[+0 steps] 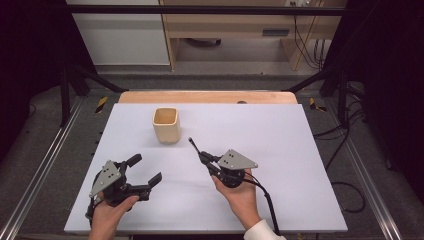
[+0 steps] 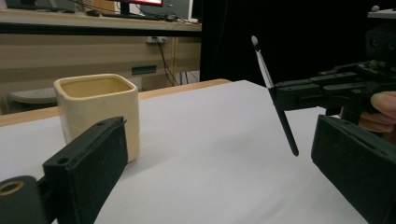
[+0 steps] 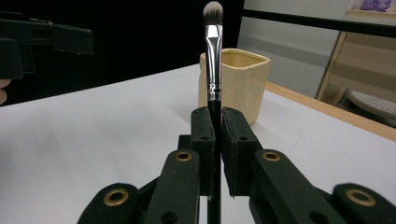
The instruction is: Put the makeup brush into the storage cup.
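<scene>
My right claw pinches the brush, tip aimed at the cup toward the counter's far edge; left claw gapes.

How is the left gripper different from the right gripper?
The left gripper has its jaws wide open with nothing between them; the right gripper is shut on a brush. The left gripper sits farther from the cup than the right gripper. Both are black, hand-held, and above the white table.
</scene>
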Motion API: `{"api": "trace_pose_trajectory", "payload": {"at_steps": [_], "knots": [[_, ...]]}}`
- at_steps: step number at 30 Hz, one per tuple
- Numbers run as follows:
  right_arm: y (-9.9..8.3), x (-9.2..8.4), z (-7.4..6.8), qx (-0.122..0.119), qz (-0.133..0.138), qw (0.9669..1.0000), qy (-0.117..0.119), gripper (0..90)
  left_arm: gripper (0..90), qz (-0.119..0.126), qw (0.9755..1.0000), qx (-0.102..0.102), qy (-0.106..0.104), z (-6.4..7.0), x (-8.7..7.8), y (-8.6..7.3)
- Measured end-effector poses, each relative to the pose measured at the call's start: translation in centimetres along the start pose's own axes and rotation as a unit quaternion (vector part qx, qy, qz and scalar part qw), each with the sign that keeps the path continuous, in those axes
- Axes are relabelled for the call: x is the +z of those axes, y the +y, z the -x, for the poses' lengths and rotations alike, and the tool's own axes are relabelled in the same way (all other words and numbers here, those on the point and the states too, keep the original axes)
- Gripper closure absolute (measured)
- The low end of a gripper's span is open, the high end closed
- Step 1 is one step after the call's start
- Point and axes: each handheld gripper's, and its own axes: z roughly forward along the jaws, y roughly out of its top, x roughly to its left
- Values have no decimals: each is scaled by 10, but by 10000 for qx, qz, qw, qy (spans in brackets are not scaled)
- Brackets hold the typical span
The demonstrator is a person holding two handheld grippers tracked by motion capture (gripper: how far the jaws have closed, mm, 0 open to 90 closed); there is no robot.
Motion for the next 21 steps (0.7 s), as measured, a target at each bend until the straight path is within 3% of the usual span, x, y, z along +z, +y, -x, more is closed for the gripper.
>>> {"api": "trace_pose_trajectory", "payload": {"at_steps": [9,12,21], "knots": [[0,7,-6,-29,42,10000,-24,841,98,-123,9997,-92,-179,11,13,20],[0,10,-9,-37,58,10000,-27,841,128,-177,9991,-249,-297,16,19,24],[1,17,-19,-97,108,9999,28,840,284,-356,9975,-504,-335,19,36,33]]}}
